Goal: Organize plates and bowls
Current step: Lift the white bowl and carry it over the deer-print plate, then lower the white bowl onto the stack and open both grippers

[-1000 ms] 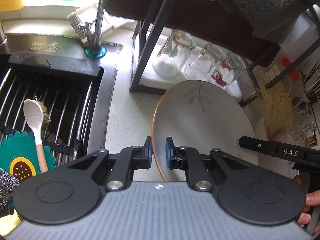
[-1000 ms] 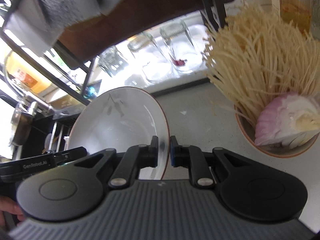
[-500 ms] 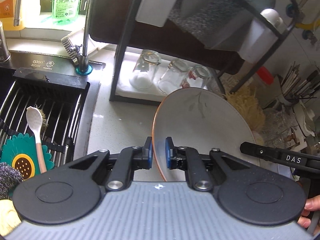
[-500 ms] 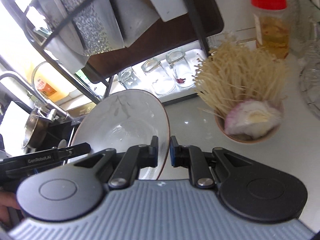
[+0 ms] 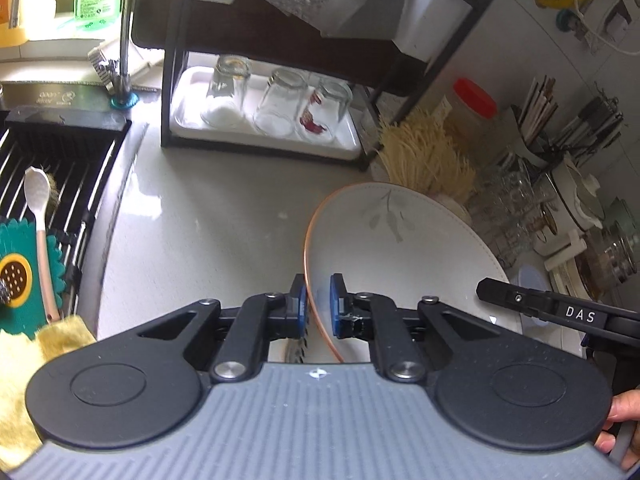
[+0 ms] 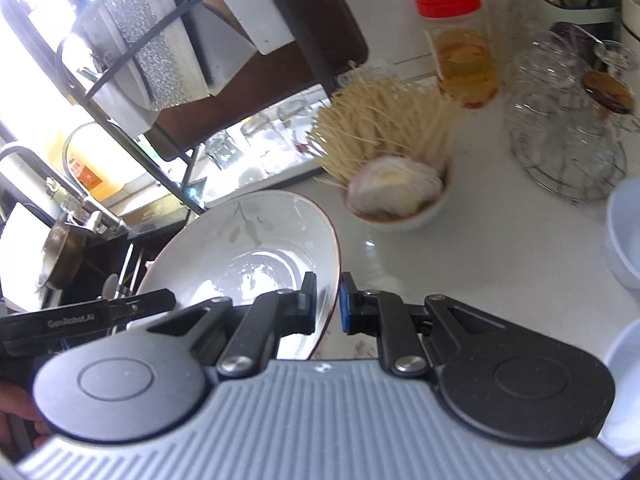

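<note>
A white plate (image 5: 404,256) with a brown rim and a grey leaf print is held off the counter between both grippers. My left gripper (image 5: 318,312) is shut on its left rim. My right gripper (image 6: 328,308) is shut on its right rim; the plate also shows in the right wrist view (image 6: 256,256). A black dish rack (image 5: 320,40) stands behind, with white dishes on its upper tier and three upturned glasses (image 5: 280,100) on its lower tray.
A bowl of noodles and onion (image 6: 396,196) sits on the white counter (image 5: 200,232). A red-lidded jar (image 6: 460,48) and glassware (image 6: 568,128) stand to the right, white bowls (image 6: 624,232) at the right edge. The sink (image 5: 48,184) with a spoon lies left.
Both grippers have pulled back from the rack and risen with the plate in them. The rack and the noodle bowl now look farther away.
</note>
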